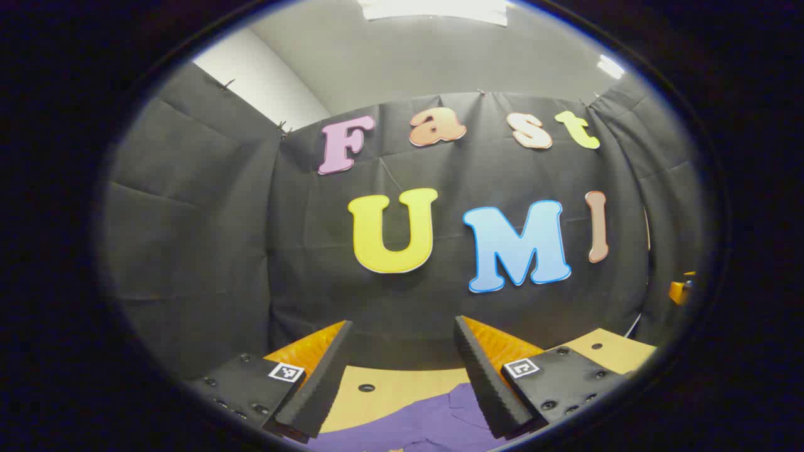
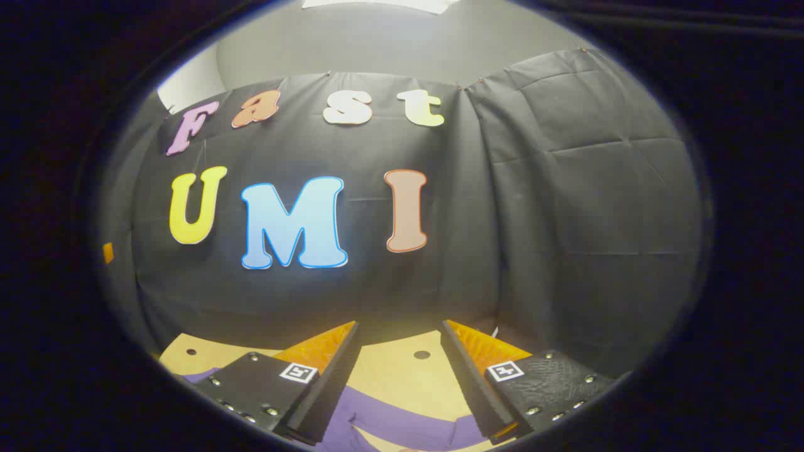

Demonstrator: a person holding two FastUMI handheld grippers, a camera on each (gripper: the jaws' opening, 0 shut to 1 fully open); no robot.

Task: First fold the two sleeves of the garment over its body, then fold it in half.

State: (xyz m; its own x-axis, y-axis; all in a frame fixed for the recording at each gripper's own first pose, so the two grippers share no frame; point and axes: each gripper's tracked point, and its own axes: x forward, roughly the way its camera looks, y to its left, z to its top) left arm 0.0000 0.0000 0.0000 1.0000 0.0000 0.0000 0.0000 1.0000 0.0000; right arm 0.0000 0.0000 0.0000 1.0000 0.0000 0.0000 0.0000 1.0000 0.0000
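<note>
Hovering over purple fabric garment [image 1: 433,420] on tan wooden table [image 2: 402,370], folding not begun.
Left gripper [image 1: 402,370] & right gripper [image 2: 396,370] both spread, empty; next prob. pinch a sleeve.

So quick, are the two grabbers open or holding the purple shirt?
Left gripper: open, holding nothing, above the purple garment.
Right gripper: open, holding nothing, above the table.
</note>
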